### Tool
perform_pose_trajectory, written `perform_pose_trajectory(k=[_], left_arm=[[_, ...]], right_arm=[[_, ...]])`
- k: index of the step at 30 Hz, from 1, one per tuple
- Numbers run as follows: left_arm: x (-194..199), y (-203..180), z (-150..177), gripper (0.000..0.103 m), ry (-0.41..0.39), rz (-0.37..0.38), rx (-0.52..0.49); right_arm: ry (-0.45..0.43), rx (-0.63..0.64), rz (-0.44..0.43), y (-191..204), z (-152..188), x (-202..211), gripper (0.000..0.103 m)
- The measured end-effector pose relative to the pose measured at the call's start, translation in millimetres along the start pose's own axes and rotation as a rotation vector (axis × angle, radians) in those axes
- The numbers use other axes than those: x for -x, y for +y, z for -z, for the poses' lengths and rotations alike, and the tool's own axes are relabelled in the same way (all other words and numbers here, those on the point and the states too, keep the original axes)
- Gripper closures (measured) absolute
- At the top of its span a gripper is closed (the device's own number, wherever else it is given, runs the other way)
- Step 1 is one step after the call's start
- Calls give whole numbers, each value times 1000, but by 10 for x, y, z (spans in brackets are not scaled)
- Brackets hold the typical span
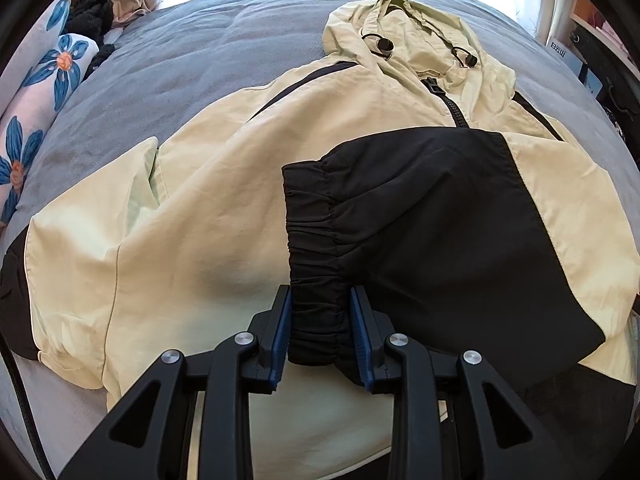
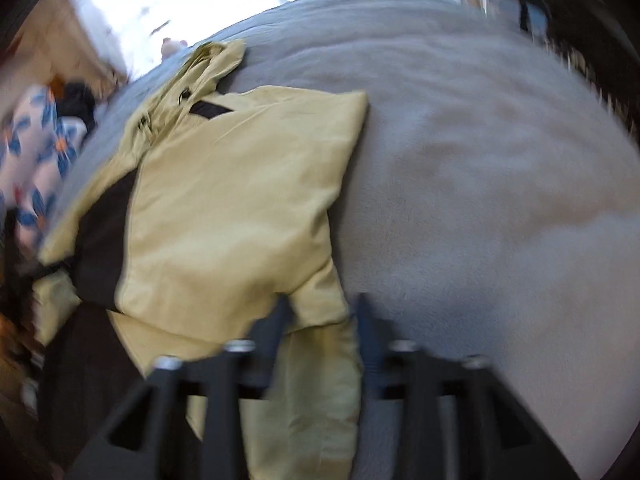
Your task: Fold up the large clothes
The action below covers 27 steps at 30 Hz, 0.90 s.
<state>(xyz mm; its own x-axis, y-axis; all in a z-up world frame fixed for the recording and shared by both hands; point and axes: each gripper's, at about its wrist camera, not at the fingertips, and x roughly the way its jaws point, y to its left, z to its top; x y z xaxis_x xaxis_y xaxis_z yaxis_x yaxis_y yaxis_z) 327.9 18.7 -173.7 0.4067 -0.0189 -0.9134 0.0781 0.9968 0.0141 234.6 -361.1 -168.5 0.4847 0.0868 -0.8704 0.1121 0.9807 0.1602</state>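
Both grippers, left (image 1: 320,320) and right (image 2: 322,320), pinch the jacket (image 1: 208,208) low.

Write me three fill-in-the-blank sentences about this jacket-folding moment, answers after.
The left gripper pinches the elastic cuff of the ___ sleeve.
The pale yellow hooded jacket lies on a ___ bedspread.
The black zipper runs below the jacket's ___.

Missing words: black; grey; hood

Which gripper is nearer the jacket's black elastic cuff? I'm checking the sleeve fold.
Left. The left gripper has the black elastic cuff between its fingers, over the jacket front. The right gripper is at a yellow fold on the jacket's other edge.
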Motion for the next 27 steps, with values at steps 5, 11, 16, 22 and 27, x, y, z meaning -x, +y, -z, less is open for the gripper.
perform_pose_trajectory(k=[5, 11, 16, 22, 27], left_arm=[[-18, -3, 25, 74, -6, -3, -8], [-34, -28, 74, 72, -16, 2, -16], [25, 13, 88, 69, -16, 20, -20], [214, 72, -29, 69, -44, 73, -2], [72, 80, -259, 69, -18, 63, 13]], right_arm=[[-24, 0, 19, -80, 108, 94, 94], [8, -223, -74, -427, 236, 26, 94], [41, -253, -75, -444, 238, 87, 92], [-16, -288, -126, -435, -101, 295, 69], [-53, -326, -155, -463, -576, 171, 67]])
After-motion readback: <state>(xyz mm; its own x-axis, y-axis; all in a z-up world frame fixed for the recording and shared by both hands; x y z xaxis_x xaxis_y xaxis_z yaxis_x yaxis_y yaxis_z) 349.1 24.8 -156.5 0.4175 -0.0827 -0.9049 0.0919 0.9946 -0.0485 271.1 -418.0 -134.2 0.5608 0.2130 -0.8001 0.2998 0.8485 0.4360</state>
